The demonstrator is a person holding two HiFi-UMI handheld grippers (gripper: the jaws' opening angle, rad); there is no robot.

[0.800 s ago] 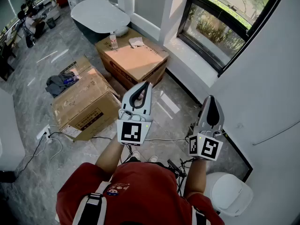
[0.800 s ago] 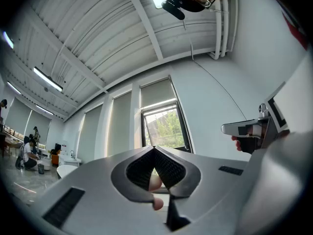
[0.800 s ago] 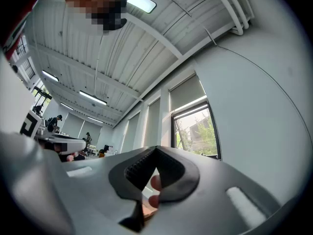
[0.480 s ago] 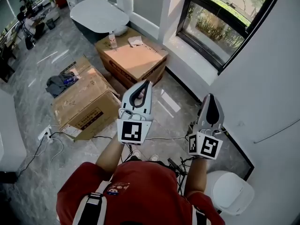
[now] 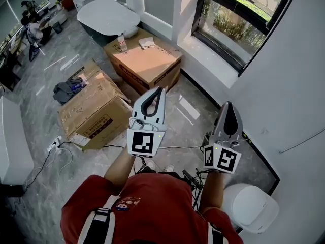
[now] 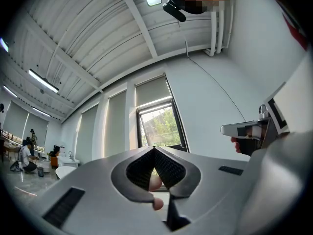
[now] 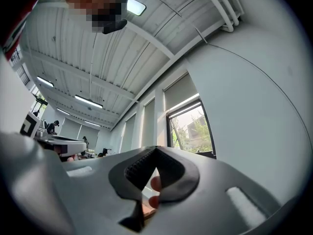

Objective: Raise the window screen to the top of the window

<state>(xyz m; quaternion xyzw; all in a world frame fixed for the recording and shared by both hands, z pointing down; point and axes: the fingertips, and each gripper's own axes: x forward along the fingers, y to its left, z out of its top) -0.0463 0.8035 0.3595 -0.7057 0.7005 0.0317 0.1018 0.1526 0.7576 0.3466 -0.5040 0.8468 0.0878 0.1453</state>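
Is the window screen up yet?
Nothing looks done: the window screen covers the upper part of the window. In hand: nothing; the left hand-held gripper and right hand-held gripper are shut, empty, away from it. Left: reach the screen and raise it.

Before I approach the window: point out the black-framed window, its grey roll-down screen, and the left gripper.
black-framed window [image 5: 226, 27], head view, on the glass pane.
grey roll-down screen [image 6: 152, 91], left gripper view, middle of the lowered panel.
left gripper [image 5: 161, 91], head view, tips of its shut jaws.
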